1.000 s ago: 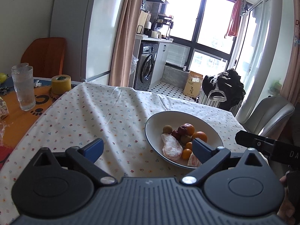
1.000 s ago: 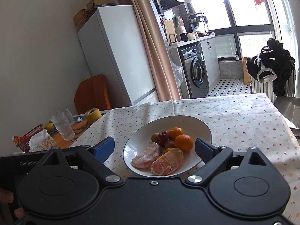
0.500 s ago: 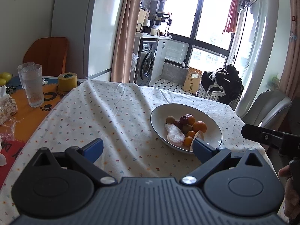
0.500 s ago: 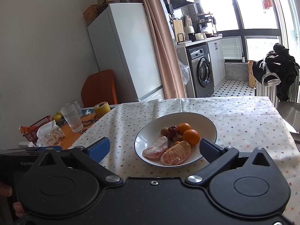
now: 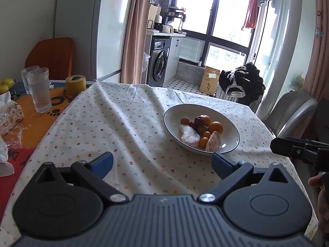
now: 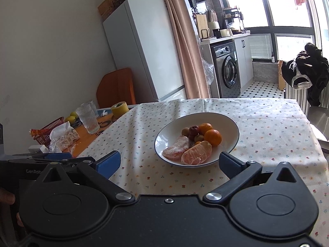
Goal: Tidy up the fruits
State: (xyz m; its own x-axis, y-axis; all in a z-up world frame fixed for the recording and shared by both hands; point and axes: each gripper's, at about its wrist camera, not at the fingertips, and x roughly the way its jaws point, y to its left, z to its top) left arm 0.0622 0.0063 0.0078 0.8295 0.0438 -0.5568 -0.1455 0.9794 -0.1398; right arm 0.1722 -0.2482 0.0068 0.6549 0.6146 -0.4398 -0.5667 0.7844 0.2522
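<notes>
A white bowl [image 5: 232, 131] [image 6: 226, 123] with a dark rim stands on the flowered tablecloth. In it lie a peeled citrus half [image 6: 197, 153], a pink peeled segment [image 6: 176, 148], two mandarins [image 6: 213, 136], small brown and dark red fruits [image 6: 193, 130] and a tiny orange fruit [image 5: 200, 141]. My left gripper [image 5: 162, 163] hangs open above the cloth, short of the bowl and to its left, with nothing between its blue pads. My right gripper [image 6: 169, 163] is open too, just in front of the bowl. Both are empty.
At the table's left end stand two glasses [image 5: 40, 90], a yellow tape roll [image 5: 75, 84], a tissue pack [image 6: 63, 135], a red basket [image 6: 48, 131] and yellow-green fruits [image 5: 7, 82]. A grey chair [image 5: 294, 111] is at the right. The other gripper [image 5: 298, 151] shows at the right edge.
Both grippers have drawn back from the bowl and risen, so the bowl looks farther away. Both stayed open and the fruit has not moved.
</notes>
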